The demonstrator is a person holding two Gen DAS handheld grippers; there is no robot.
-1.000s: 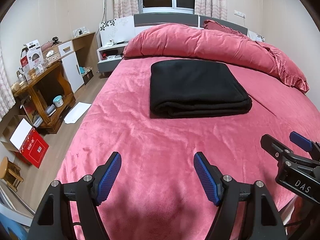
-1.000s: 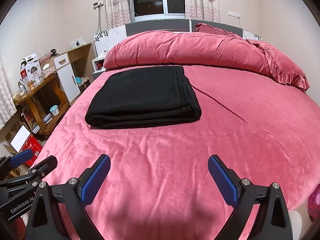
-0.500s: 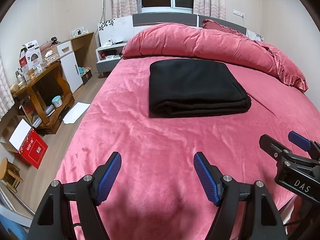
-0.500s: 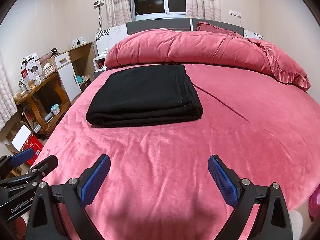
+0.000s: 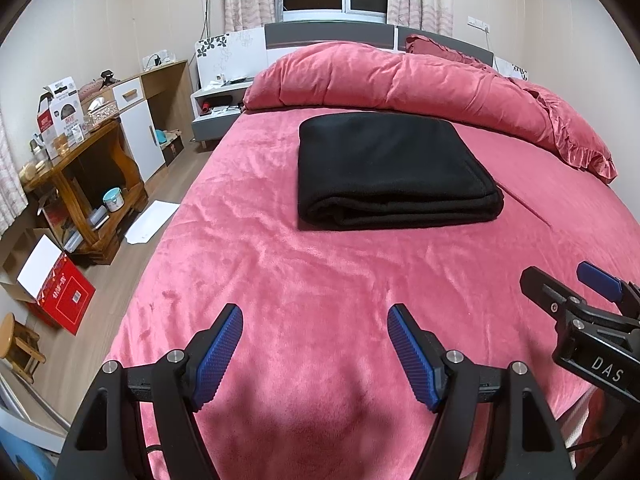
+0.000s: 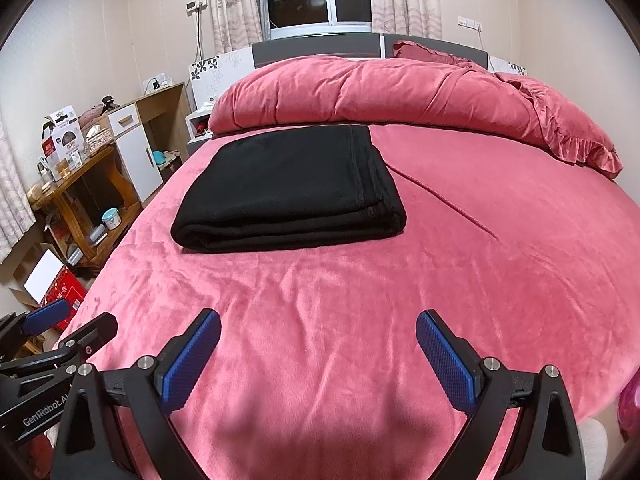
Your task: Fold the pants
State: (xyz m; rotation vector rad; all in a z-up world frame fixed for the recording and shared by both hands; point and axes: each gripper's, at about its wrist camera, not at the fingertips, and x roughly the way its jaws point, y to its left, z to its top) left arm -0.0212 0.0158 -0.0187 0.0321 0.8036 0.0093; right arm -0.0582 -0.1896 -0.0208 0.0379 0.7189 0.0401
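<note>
The folded black pants [image 5: 390, 172] lie mid-bed [image 5: 320, 280], nearer the headboard edge, just before the heaped pink duvet [image 5: 400, 80]. The left tool [image 5: 315, 350] and right tool [image 6: 318, 354] hover over the foot edge, both released and empty.

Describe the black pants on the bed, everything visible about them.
The pants are plain black, of soft, matte, fleece-like cloth. They lie folded into a flat, roughly rectangular stack of several layers, with rounded folds along the near edge and a stitched hem down the right side in the right wrist view. They rest on the pink bedspread, in front of the piled pink duvet without clearly touching it. Neither tool touches them.
</note>
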